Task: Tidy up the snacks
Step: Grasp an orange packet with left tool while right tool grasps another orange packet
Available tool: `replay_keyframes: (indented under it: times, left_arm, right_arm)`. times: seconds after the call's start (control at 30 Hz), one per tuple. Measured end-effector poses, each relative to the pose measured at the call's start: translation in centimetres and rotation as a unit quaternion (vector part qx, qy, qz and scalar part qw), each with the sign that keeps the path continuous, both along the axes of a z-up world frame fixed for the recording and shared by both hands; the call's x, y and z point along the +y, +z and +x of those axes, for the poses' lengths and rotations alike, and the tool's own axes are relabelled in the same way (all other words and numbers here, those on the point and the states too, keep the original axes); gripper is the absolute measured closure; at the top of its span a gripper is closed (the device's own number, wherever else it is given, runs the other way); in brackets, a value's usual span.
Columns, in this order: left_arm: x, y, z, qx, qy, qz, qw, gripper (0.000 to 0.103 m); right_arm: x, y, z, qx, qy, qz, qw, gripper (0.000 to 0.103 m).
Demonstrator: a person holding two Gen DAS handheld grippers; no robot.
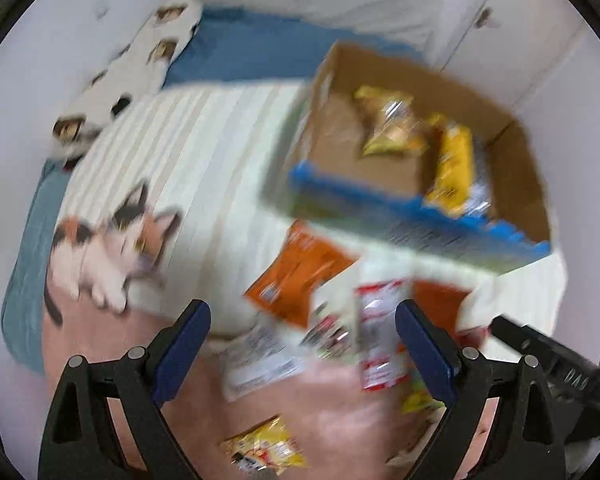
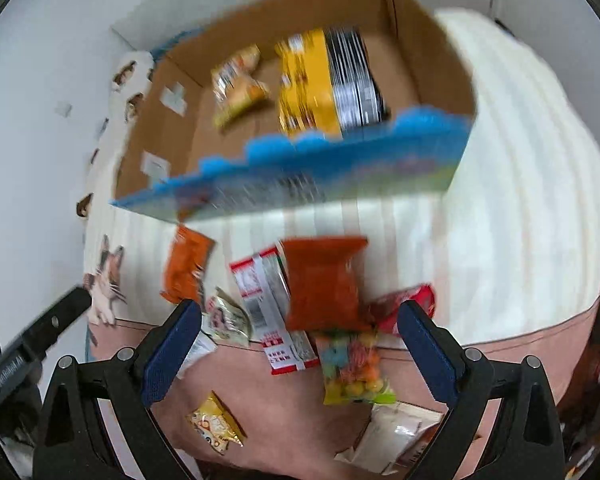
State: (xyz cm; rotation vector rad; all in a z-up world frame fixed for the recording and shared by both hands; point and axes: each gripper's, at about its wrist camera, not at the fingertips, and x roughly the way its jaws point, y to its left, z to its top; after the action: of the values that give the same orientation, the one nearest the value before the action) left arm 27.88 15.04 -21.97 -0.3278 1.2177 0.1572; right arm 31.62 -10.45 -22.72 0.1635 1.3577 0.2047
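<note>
An open cardboard box (image 1: 516, 184) (image 2: 172, 148) with a blue scalloped front edge stands on a bed and holds a yellow snack bag (image 1: 454, 168) (image 2: 306, 88) and a smaller yellow packet (image 1: 388, 124) (image 2: 238, 88). Loose snacks lie in front of it: an orange bag (image 1: 300, 272) (image 2: 186, 270), a red-orange bag (image 2: 324, 284), a red and white pack (image 1: 380, 336) (image 2: 268, 300), a bag of coloured candy (image 2: 352, 368), a small yellow packet (image 1: 264, 448) (image 2: 216, 426). My left gripper (image 1: 302, 352) is open above the pile. My right gripper (image 2: 300, 352) is open above it too. Both views are blurred.
The bed has a cream striped cover (image 1: 204, 152) (image 2: 520, 200) with a cat print (image 1: 112, 248) (image 2: 108, 280) and a pink band (image 2: 284, 408) at its front. A blue sheet (image 1: 260, 48) and white walls lie behind. A white pouch (image 2: 392, 436) lies low right.
</note>
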Motion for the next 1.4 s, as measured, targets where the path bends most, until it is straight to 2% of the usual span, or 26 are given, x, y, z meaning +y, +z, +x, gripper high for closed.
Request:
replay_keyframes:
  times: [0.13, 0.27, 0.37, 0.43, 0.47, 0.5, 0.53, 0.57, 0.6, 0.73, 0.77, 0.8, 0.9, 1.0, 1.07, 1.13, 1.23, 1.4]
  left_arm:
    - [0.8, -3.7, 0.6, 0.039, 0.005, 0.007, 0.9992, 0.008]
    - [-0.4, -6.7, 3.1, 0.066, -0.037, 0.020, 0.9970, 0.008]
    - [-2.1, -9.0, 5.7, 0.090, -0.081, 0.041, 0.9918, 0.008]
    - [-3.2, -10.3, 7.1, 0.098, -0.110, 0.055, 0.9876, 0.008]
    - [-3.5, -10.8, 7.6, 0.100, -0.118, 0.061, 0.9861, 0.015]
    - [-3.6, -11.3, 8.0, 0.104, -0.116, 0.057, 0.9861, 0.040]
    - [-3.3, -11.6, 8.2, 0.110, -0.106, 0.048, 0.9871, 0.053]
    - [-2.6, -11.9, 8.1, 0.121, -0.084, 0.026, 0.9888, 0.056]
    - [-1.6, -12.0, 7.8, 0.122, -0.054, -0.006, 0.9910, 0.056]
    - [-0.2, -12.6, 6.7, 0.128, -0.019, -0.041, 0.9907, 0.055]
    - [0.0, -12.9, 6.6, 0.128, -0.016, -0.046, 0.9906, 0.050]
    - [0.1, -13.4, 6.6, 0.135, -0.017, -0.046, 0.9897, 0.047]
    - [-0.3, -14.1, 6.8, 0.137, -0.036, -0.037, 0.9893, 0.047]
    - [-0.8, -14.0, 6.7, 0.127, -0.046, -0.022, 0.9906, 0.049]
    - [-0.8, -13.7, 6.4, 0.119, -0.040, -0.018, 0.9920, 0.055]
    - [-1.1, -13.2, 5.5, 0.110, -0.034, -0.015, 0.9932, 0.056]
    - [-0.9, -12.0, 4.1, 0.099, -0.023, -0.011, 0.9948, 0.057]
    - [-1.4, -9.6, 1.5, 0.078, -0.019, -0.026, 0.9965, 0.057]
  right_arm:
    - [0.2, -4.0, 0.6, 0.026, -0.012, -0.010, 1.000, 0.004]
    - [0.5, -6.7, 1.6, 0.045, -0.024, -0.019, 0.999, 0.012]
    - [0.9, -8.6, 2.2, 0.055, -0.029, -0.035, 0.997, 0.018]
    - [1.1, -9.7, 2.4, 0.064, -0.029, -0.048, 0.996, 0.038]
    - [0.9, -10.0, 2.3, 0.064, -0.035, -0.041, 0.996, 0.039]
    - [0.6, -10.1, 2.2, 0.062, -0.041, -0.037, 0.997, 0.042]
    - [0.4, -10.1, 2.1, 0.061, -0.047, -0.036, 0.996, 0.045]
    - [0.1, -10.0, 1.9, 0.063, -0.054, -0.027, 0.996, 0.046]
    - [-0.3, -10.0, 1.7, 0.071, -0.061, -0.014, 0.996, 0.046]
    - [-1.0, -10.8, 1.1, 0.090, -0.066, 0.011, 0.994, 0.046]
    - [-0.9, -11.0, 1.1, 0.093, -0.064, 0.011, 0.994, 0.045]
    - [-0.8, -11.2, 1.1, 0.093, -0.065, 0.010, 0.993, 0.043]
    - [0.1, -11.7, 1.3, 0.104, -0.057, 0.004, 0.993, 0.033]
    - [1.5, -11.9, 1.5, 0.104, -0.040, -0.022, 0.994, 0.031]
    - [2.0, -11.7, 1.2, 0.088, -0.036, -0.035, 0.995, 0.040]
    - [2.3, -11.6, 0.9, 0.078, -0.032, -0.040, 0.996, 0.046]
    - [2.4, -11.2, 0.0, 0.068, -0.033, -0.033, 0.997, 0.048]
    - [2.7, -9.2, -1.3, 0.057, -0.033, 0.002, 0.998, 0.048]
